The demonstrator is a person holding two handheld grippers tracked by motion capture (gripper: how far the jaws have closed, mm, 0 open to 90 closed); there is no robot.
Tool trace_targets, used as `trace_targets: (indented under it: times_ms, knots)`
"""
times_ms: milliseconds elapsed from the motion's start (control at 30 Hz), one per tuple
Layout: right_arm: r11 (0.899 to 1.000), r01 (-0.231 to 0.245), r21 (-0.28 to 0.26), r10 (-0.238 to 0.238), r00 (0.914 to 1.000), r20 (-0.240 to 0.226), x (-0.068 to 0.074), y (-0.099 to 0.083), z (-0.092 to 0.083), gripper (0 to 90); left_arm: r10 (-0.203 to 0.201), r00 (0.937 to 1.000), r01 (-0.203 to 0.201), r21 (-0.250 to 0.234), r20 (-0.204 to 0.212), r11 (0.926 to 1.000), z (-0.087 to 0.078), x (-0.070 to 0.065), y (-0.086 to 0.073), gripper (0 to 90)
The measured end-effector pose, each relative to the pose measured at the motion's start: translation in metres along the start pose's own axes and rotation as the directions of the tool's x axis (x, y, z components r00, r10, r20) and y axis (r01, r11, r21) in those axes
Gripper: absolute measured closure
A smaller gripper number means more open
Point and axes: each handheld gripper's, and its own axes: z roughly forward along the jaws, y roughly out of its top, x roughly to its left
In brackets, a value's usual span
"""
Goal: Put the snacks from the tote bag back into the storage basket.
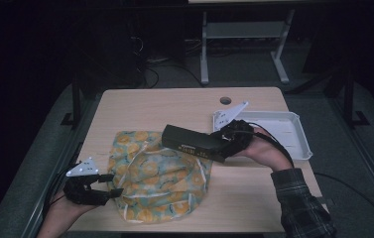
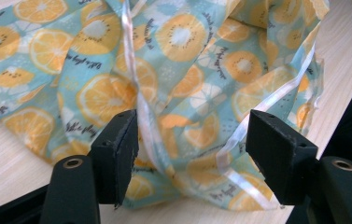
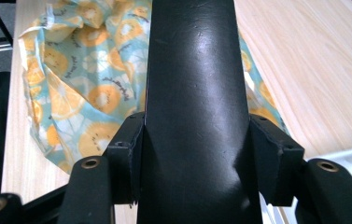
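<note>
Surface: light wood-grain table, a round cable hole near its far edge at 1 o'clock. Room: dark throughout; grey floor, legs of a pale frame beyond the table at 12 o'clock, cables on the floor beside it.

Item 1: fruit-print bag, teal with orange slices and clear trim, lying crumpled at the table's centre toward 7 o'clock.

Item 2: long black box, held level above the bag's 1 o'clock edge; the right gripper has both jaws pressed against its sides.

Item 3: white tray, at 3 o'clock on the table, behind the right hand.

Item 4: left gripper, at the bag's 8 o'clock corner; jaws spread apart, bag folds and trim lying between them without being pinched.

Hard to make out: lettering on the box's side is too small to read; the box's near end is cut off in the right gripper view; the room's far corners are lost in darkness.
</note>
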Motion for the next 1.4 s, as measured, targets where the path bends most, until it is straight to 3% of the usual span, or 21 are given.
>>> trace_targets:
  times_ms: [367,533,767,1067,1267,1400]
  knots:
    - [0.997,-0.071,0.008,0.07,0.995,0.071,-0.016,-0.021,-0.018,41.9,-0.018,0.9981,0.017,-0.016,-0.059,0.9997,-0.009,0.01,-0.011,26.3]
    - [0.993,-0.115,0.003,0.114,0.9883,0.101,-0.025,-0.032,-0.026,42.0,-0.026,0.9939,0.023,-0.022,-0.108,0.9995,-0.011,0.02,-0.021,21.3]
    - [0.988,-0.157,0.004,0.155,0.9786,0.136,-0.035,-0.045,-0.033,41.9,-0.052,0.9881,0.049,-0.028,-0.144,0.9984,-0.011,0.029,-0.027,18.7]
    - [0.97,-0.243,-0.003,0.239,0.9513,0.195,-0.049,-0.067,-0.046,42.0,-0.074,0.9792,0.069,-0.032,-0.189,0.9971,-0.009,0.037,-0.034,17.6]
    - [0.96,-0.279,0.006,0.271,0.9347,0.23,-0.057,-0.08,-0.05,42.1,-0.069,0.9791,0.065,-0.025,-0.191,0.9976,-0.008,0.038,-0.035,17.0]
    - [0.957,-0.291,0.001,0.282,0.9283,0.242,-0.062,-0.088,-0.053,42.0,-0.069,0.9787,0.065,-0.029,-0.193,0.9975,-0.007,0.04,-0.036,17.0]
